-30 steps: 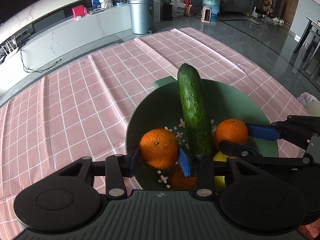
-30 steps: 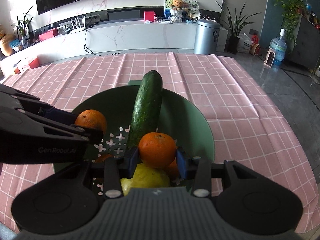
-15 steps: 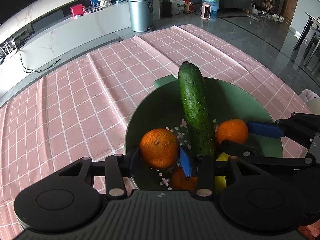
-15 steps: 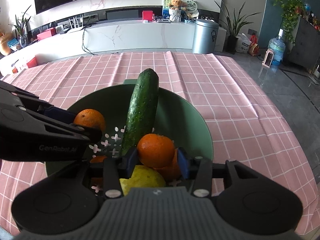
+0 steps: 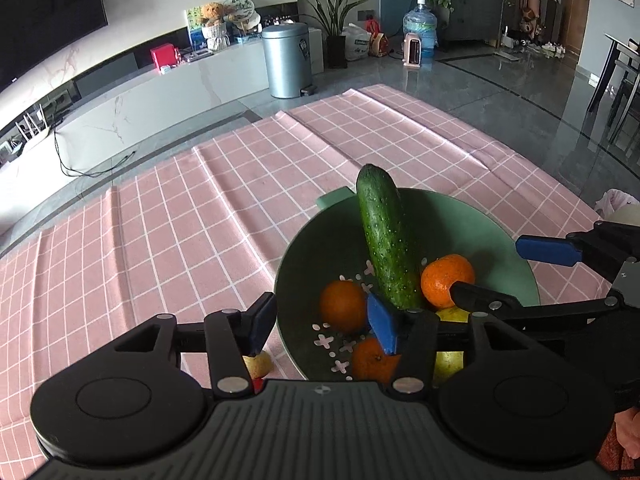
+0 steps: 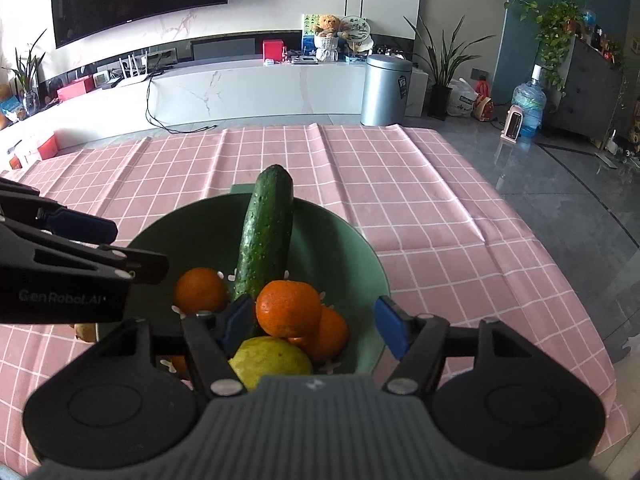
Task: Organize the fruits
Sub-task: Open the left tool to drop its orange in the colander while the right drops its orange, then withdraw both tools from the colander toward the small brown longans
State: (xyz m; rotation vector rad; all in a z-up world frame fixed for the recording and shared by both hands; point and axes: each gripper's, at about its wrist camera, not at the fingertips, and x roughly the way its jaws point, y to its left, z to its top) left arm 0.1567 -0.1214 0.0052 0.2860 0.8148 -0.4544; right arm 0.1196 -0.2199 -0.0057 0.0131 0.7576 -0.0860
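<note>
Green colander (image 6: 360,256) on the worktop held cucumber (image 6: 266,236), oranges and a lemon; both grippers' fingers gaped empty above it. Withdrawing carelessly risked nudging the propped cucumber out.

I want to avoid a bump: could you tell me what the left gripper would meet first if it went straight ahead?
Probably the near orange in the green bowl, between the open left gripper's fingers; depth is uncertain.

One round green plastic colander bowl (image 6: 352,256) holds one long dark green cucumber (image 6: 266,236), four round oranges (image 6: 288,308), and one yellow-green lemon (image 6: 270,360). One small yellowish fruit (image 5: 258,364) lies outside it on the one pink checked cloth (image 5: 180,220).
</note>
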